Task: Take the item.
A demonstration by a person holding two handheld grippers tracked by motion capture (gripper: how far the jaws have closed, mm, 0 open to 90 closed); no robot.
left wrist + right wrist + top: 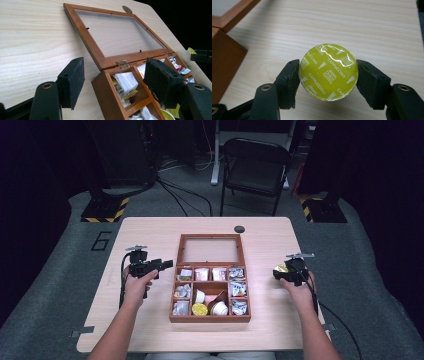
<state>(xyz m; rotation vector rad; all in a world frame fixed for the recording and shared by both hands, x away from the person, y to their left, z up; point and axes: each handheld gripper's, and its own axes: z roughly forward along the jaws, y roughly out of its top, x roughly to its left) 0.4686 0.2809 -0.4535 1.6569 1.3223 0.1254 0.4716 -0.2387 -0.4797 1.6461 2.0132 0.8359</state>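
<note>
Cappuccino capsule point(328, 72) clamped by its rim in right tool point(328, 75) above table point(374, 27), right of wooden compartment box point(210, 317), left tool point(113, 82) wide open, empty, beside box.

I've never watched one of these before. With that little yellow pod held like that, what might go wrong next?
The right gripper pinches the coffee capsule only by its round rim, so it might slip or tilt out. The wooden box already looks crowded, so the capsule may not seat. The open left gripper hangs over the box's corner and could knock it.

Left gripper point(167, 264) jaws wide apart (nothing between), right gripper point(328, 72) jaws clamped, both hands level
</note>
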